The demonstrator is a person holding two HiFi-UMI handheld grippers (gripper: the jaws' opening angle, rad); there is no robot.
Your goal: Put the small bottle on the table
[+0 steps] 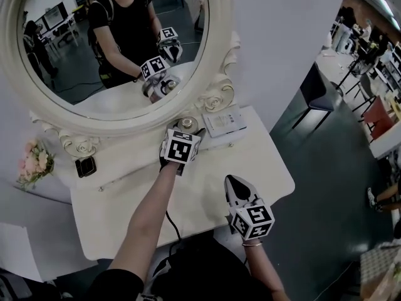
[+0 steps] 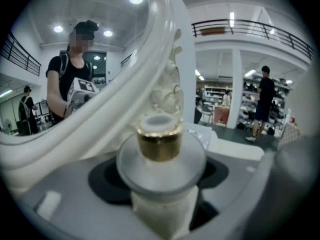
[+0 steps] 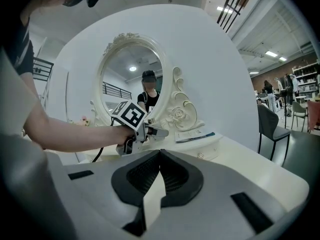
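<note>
Left gripper (image 1: 185, 130) clamps the gold-capped small bottle (image 2: 160, 143) just beneath the oval mirror (image 1: 113, 49), right gripper (image 1: 234, 184) hanging farther from it, jaws together on nothing, as placing on the table (image 1: 207, 168) appears under way, calling next for a settled base and release.

Just ahead of the left claw (image 1: 185, 132) the mirror frame (image 1: 128, 123) is rising close. The small bottle (image 1: 187, 124) clamped in its jaws is sitting almost against it, leaving no room forward. A flat booklet (image 1: 224, 120) is lying near on that claw's right. Behind it, bare table (image 1: 203, 177) is lying open, and the right claw (image 1: 234, 185), jaws together, is hovering over that stretch, well apart from the frame.
</note>
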